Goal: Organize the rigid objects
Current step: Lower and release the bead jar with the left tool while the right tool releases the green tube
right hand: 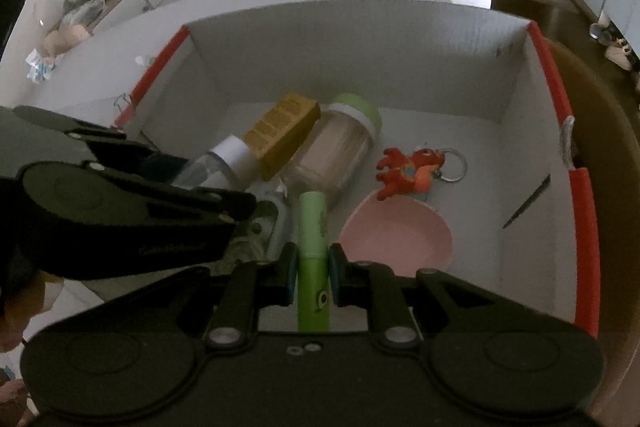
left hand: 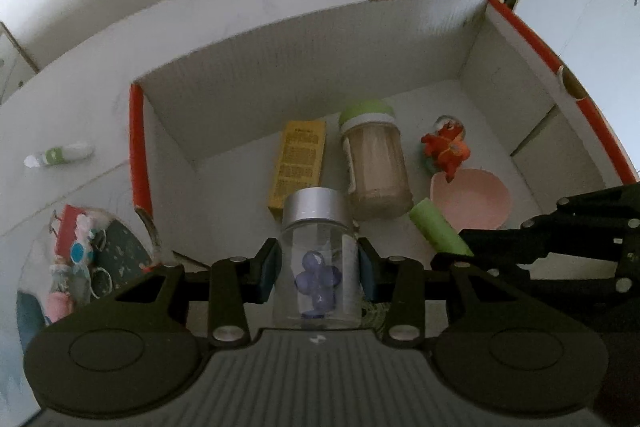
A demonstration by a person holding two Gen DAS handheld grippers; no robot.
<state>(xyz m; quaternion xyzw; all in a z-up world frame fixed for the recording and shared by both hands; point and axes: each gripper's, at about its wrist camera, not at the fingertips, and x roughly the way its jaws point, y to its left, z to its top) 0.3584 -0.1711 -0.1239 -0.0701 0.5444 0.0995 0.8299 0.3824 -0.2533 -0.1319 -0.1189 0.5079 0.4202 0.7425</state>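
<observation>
The left gripper (left hand: 318, 269) is closed on a clear jar (left hand: 316, 259) with a silver lid, and a small purple thing sits inside it. The right gripper (right hand: 313, 275) is closed on a green tube (right hand: 313, 247). Both are held over the near side of a white cardboard box (left hand: 280, 67) with red edges. On the box floor lie a yellow carton (left hand: 298, 163), a toothpick jar (left hand: 376, 163) with a green cap, a red toy keychain (left hand: 446, 149) and a pink bowl (left hand: 472, 201) near the right wall.
</observation>
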